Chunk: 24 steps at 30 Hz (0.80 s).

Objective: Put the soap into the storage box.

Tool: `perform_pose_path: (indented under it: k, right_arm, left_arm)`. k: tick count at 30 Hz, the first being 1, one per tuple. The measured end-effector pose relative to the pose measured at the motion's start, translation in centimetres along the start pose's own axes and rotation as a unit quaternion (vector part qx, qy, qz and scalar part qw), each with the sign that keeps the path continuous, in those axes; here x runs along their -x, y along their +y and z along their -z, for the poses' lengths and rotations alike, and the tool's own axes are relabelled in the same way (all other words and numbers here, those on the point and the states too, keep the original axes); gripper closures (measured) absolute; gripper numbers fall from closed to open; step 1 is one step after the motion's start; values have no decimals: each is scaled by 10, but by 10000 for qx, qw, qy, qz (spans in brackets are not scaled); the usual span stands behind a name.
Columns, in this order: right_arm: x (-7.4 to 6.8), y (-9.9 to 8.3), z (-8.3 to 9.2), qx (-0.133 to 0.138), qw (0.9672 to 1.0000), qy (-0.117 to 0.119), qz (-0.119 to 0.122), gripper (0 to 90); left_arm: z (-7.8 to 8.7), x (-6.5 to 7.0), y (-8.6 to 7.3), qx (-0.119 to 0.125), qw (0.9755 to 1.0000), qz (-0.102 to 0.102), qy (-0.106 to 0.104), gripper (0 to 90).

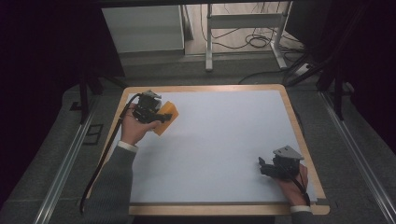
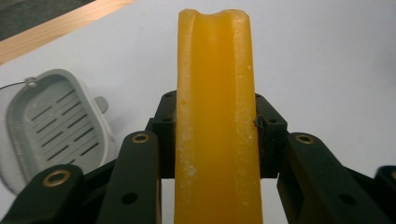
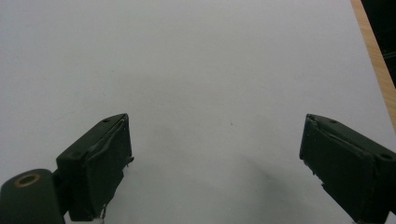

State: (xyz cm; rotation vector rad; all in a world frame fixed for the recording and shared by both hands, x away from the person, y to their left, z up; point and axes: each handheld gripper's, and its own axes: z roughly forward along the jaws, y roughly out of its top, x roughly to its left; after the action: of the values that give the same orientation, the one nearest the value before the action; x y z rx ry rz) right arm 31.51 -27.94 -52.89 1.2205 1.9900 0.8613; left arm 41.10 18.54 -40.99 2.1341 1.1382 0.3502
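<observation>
A yellow-orange bar of soap [image 1: 167, 116] hangs just above the far left of the white table [image 1: 219, 135], and my left gripper [image 1: 161, 116] is shut on it. In the left gripper view the soap [image 2: 217, 93] stands on edge between the two black jaws of the left gripper [image 2: 217, 128], whose pads press on its flat sides. A grey slotted soap dish [image 2: 51, 121] lies on the table to the left of it. My right gripper [image 1: 264, 166] rests near the front right corner. Its jaws stand wide apart over bare table, with nothing between the fingers of the right gripper [image 3: 215, 154].
The white top has a wooden rim [image 1: 299, 135] on all sides. Beyond the far edge are dark floor, a metal desk frame [image 1: 243, 21] and loose cables [image 1: 257, 42]. Metal rails [image 1: 359, 158] run along both sides of the table.
</observation>
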Motion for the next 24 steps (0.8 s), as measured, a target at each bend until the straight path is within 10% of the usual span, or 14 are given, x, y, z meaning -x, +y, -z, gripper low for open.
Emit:
perform_pose_path:
  k: [24]
  right_arm:
    - [0,0,0,21,10000,12,-8,93]
  left_arm:
    - [-6,-43,7,-55,9985,475,249,611]
